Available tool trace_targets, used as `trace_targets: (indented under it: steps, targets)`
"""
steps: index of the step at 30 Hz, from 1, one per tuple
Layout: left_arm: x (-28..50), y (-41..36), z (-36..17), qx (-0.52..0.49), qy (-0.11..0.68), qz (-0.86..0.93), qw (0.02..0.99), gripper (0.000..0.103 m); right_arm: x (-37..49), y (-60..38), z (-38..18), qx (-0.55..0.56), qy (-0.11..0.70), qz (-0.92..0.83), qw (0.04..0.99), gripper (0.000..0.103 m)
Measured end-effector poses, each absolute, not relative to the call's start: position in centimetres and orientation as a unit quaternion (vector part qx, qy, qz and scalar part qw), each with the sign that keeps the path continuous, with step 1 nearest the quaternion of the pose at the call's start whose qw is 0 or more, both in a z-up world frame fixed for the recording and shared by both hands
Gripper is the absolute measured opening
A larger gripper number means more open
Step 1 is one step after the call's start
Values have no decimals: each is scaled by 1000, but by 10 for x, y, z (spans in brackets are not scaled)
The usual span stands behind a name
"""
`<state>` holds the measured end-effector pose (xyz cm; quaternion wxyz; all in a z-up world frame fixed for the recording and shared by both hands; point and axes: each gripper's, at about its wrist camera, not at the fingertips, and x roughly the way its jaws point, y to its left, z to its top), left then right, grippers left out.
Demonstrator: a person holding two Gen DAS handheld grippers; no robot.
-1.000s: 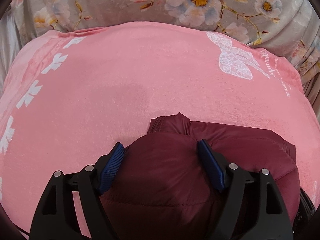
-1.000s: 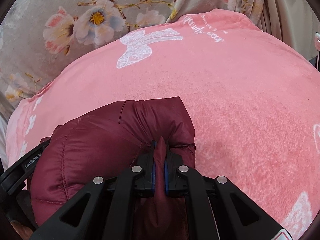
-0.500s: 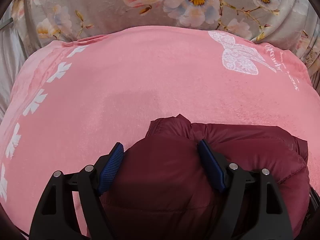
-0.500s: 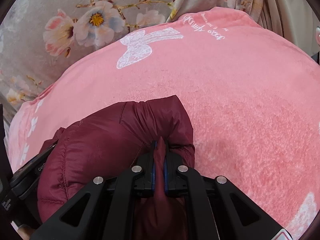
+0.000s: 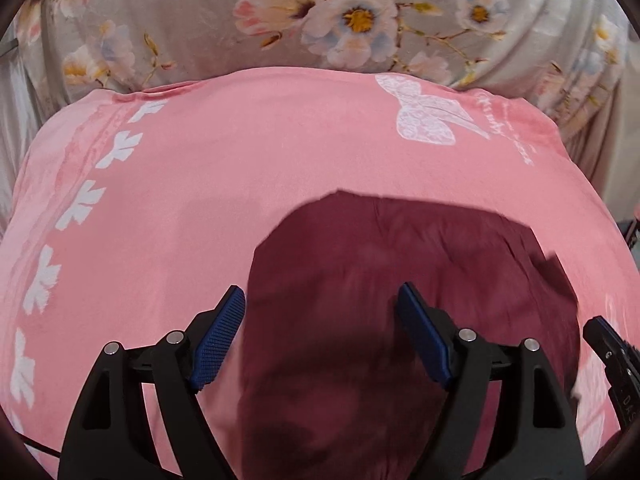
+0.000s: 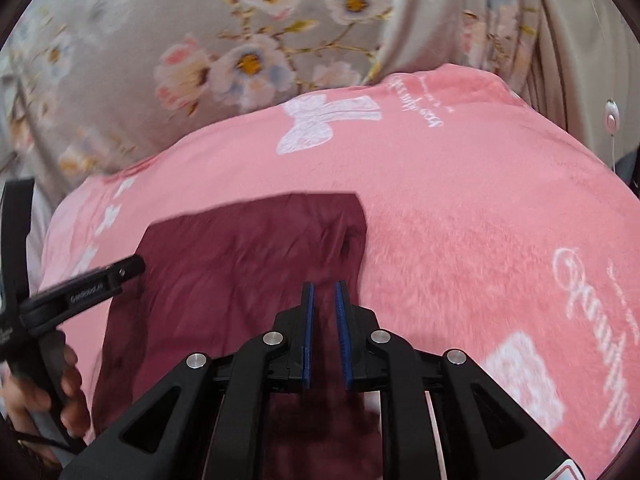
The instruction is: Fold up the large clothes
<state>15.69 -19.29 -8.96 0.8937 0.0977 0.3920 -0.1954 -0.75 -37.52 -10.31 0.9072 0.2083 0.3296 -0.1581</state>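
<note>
A dark maroon puffer jacket (image 5: 400, 280) lies folded in a compact block on the pink blanket (image 5: 240, 168). It also shows in the right wrist view (image 6: 248, 264). My left gripper (image 5: 320, 312) is open, its jaws wide apart above the jacket's near left part. My right gripper (image 6: 323, 292) is slightly open with a narrow gap, above the jacket's near right edge, holding nothing. The left gripper also shows at the left of the right wrist view (image 6: 100, 280). The views are blurred by motion.
The pink blanket (image 6: 480, 208) with white bows and lettering covers the bed. Grey floral bedding (image 5: 340, 20) lies behind it. The right gripper's tip (image 5: 612, 352) shows at the right edge of the left wrist view.
My right gripper has let go of the jacket fold and opened slightly. Both grippers have lifted and pulled back, and the jacket now lies flatter on the blanket.
</note>
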Motion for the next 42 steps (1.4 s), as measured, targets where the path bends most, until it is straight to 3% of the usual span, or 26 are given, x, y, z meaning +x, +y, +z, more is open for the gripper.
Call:
trace_targets:
  steps: [6,16,26,40,42]
  targets:
    - [118,-174,-112,108,432,-191,875,76,-29,-338,-110,162,363,-135,908,13]
    - [94,-158,-124,120,440,-170,874,78,-38,-334,-137,182,411,-132,884,11]
    - [93,-158,-140,118,441,-151,877,87,-38,-324,-148,167,399,-144,890,11]
    - [89,-163,-148,131,422,-139,886,88,-38,-318,-147,149,387,-155,897,11]
    - [89,-163,-148,132,419,-136,888,92,-38,-319,-147,152,385,-154,897,11]
